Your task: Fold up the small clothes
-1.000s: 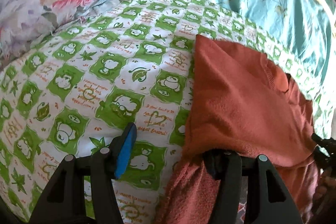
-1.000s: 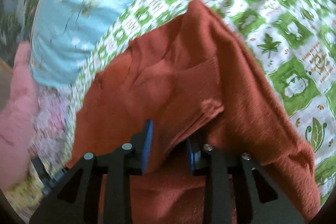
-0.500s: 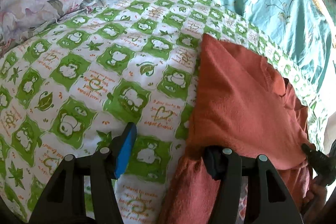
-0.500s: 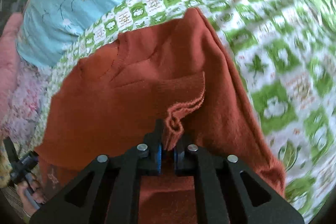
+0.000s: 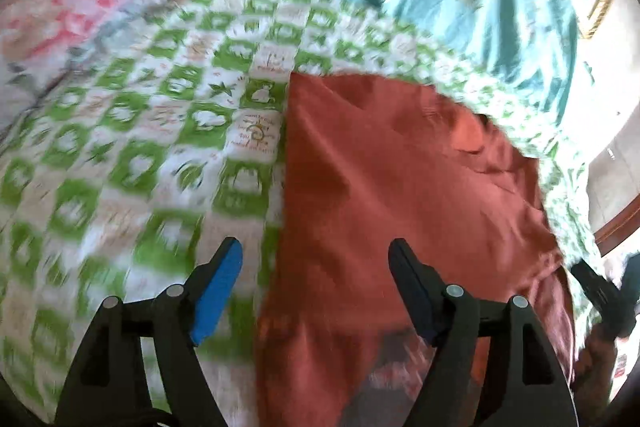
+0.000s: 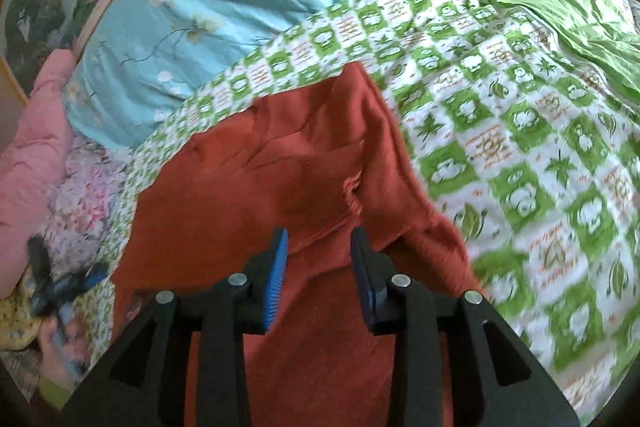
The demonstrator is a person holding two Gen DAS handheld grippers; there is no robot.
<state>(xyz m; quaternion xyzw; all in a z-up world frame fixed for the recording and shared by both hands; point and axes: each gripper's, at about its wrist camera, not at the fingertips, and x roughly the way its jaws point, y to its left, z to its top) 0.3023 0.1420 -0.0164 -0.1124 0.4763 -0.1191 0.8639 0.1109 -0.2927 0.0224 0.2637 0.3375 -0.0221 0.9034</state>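
My left wrist view looks steeply down over its tongs (image 5: 314, 285) at the bed (image 5: 132, 163), close in. My right wrist view faces down past its own tongs (image 6: 318, 259). Both share the sweater (image 5: 400, 187) (image 6: 248, 195) and checked quilt (image 6: 520, 147).
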